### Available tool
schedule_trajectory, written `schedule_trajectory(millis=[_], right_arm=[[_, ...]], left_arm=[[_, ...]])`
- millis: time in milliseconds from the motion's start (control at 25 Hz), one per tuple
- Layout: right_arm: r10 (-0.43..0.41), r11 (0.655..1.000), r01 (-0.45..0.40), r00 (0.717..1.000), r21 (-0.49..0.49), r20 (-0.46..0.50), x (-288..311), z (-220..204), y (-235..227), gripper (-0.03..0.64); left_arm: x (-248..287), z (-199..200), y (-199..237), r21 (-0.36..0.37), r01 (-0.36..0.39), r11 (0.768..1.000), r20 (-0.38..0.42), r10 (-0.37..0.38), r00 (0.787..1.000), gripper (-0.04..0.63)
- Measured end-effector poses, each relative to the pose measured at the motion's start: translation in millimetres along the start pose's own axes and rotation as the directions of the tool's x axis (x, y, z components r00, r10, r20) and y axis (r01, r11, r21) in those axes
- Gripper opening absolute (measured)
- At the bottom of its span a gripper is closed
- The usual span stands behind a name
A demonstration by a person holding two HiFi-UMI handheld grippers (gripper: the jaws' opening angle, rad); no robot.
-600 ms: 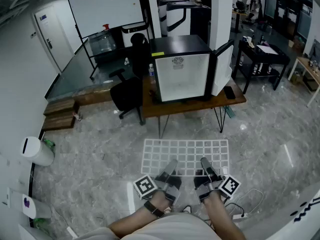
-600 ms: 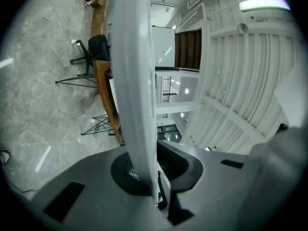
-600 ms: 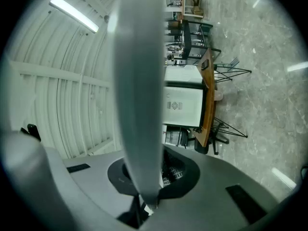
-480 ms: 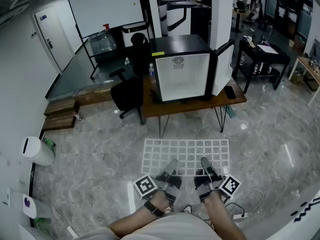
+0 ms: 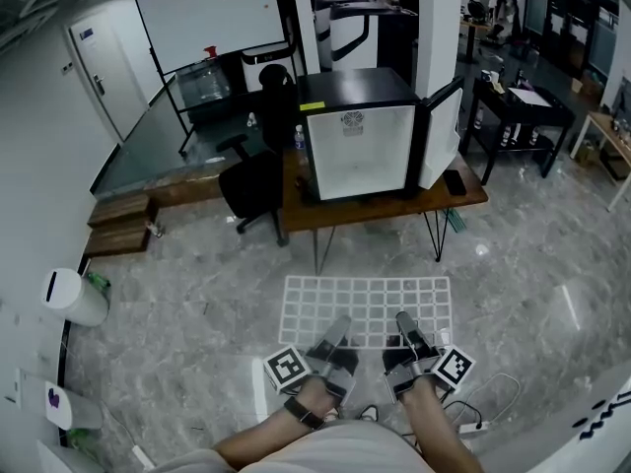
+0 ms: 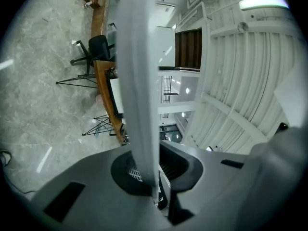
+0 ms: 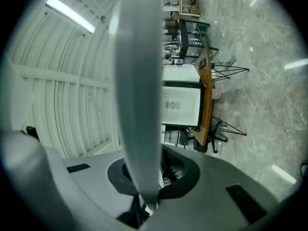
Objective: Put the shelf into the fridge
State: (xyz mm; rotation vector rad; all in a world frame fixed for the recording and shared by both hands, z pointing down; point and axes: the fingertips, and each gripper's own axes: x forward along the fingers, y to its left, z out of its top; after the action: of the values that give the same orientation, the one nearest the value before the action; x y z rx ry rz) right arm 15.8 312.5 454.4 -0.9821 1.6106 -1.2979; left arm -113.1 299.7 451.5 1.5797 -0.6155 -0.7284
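I hold a white wire shelf (image 5: 367, 305) flat over the grey stone floor, low in the head view. My left gripper (image 5: 338, 325) is shut on its near edge at the left, and my right gripper (image 5: 404, 321) is shut on the same edge at the right. In each gripper view the shelf shows as a blurred white bar (image 6: 137, 81) (image 7: 137, 81) running up from the jaws. Ahead, the black mini fridge (image 5: 357, 146) stands on a wooden table (image 5: 385, 208) with its door (image 5: 440, 131) swung open to the right. The fridge (image 7: 182, 105) also shows in the right gripper view.
A black office chair (image 5: 251, 180) stands left of the table. A black side table (image 5: 518, 106) is at the right, a white cylindrical bin (image 5: 69, 299) at the left wall, wooden steps (image 5: 118, 225) beyond it. Cables (image 5: 488, 402) lie on the floor by my right arm.
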Motion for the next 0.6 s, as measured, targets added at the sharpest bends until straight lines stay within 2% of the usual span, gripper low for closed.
schedule_trajectory(millis=[80, 200, 320, 600], right_arm=[[0.001, 1.0, -0.001, 1.0, 0.003, 0.003, -0.4, 1.3, -0.7, 0.048], [0.007, 1.0, -0.007, 1.0, 0.002, 0.004, -1.6, 6.4, -1.4, 0.048], [0.009, 1.0, -0.009, 1.0, 0.005, 0.004, -4.3, 10.4, -1.3, 0.048], [0.011, 1.0, -0.01, 1.0, 0.021, -0.008, -8.0, 19.8, -5.4, 0.048]], left_arm=[[0.1, -0.1, 2.1, 0.014, -0.007, 1.0, -0.003, 0.007, 1.0, 0.026], [5.3, -4.8, -2.7, -0.002, 0.016, 1.0, -0.001, -0.016, 1.0, 0.026], [5.9, -8.4, 0.9, 0.011, -0.004, 1.0, -0.005, 0.004, 1.0, 0.026], [13.2, -18.0, -2.6, 0.008, 0.002, 1.0, 0.007, -0.002, 1.0, 0.026]])
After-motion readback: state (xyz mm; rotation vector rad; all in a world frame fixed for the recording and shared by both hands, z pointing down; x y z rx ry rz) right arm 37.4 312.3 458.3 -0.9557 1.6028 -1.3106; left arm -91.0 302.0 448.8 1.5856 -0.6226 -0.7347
